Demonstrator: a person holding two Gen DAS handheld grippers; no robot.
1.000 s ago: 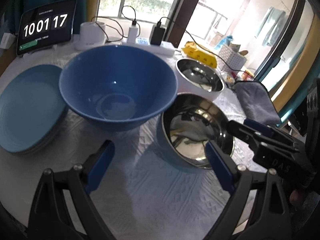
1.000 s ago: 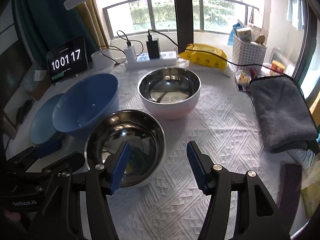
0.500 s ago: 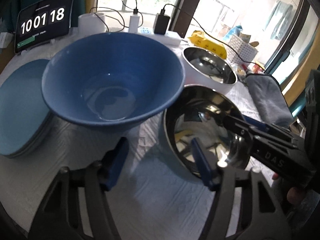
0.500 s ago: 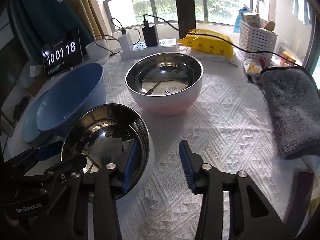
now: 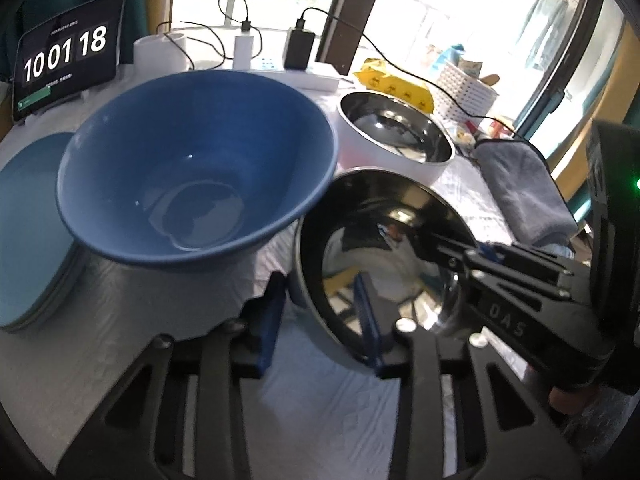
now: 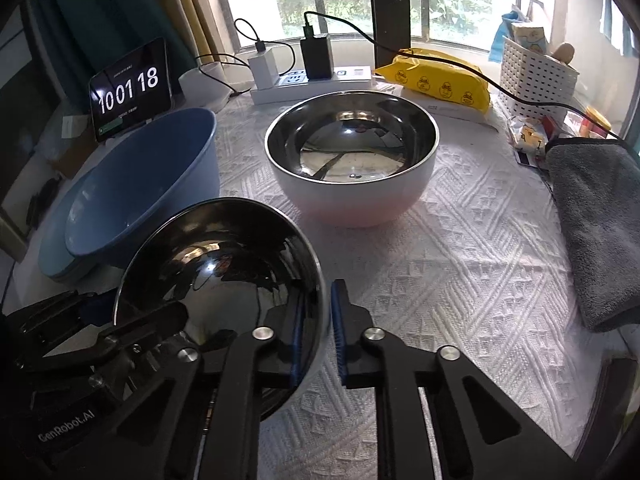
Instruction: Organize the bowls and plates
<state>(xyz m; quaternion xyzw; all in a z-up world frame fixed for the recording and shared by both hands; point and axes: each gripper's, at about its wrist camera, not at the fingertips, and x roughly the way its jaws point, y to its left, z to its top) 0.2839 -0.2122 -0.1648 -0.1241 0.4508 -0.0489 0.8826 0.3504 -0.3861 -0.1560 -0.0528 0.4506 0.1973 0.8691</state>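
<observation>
Both grippers are working the same piece here: the right gripper (image 6: 320, 328) is clamping the near rim of the small steel bowl (image 6: 216, 264), one pad inside and one outside, its jaws having just been closing onto that wall. The left gripper (image 5: 320, 316) is straddling the opposite rim of that bowl (image 5: 384, 248); its jaws have just been closing too, though whether the pads are pressing the wall yet I cannot tell. The bowl is tilting a little, beside the blue bowl (image 5: 196, 168). As for progress, very little is looking sorted: the blue bowl is resting partly on the stack of blue plates (image 5: 28, 232), while the larger steel bowl with the pale shell (image 6: 352, 160) is standing alone further back on the white tablecloth (image 6: 460, 280). The nesting of the bowls is looking like work that is all ahead.
</observation>
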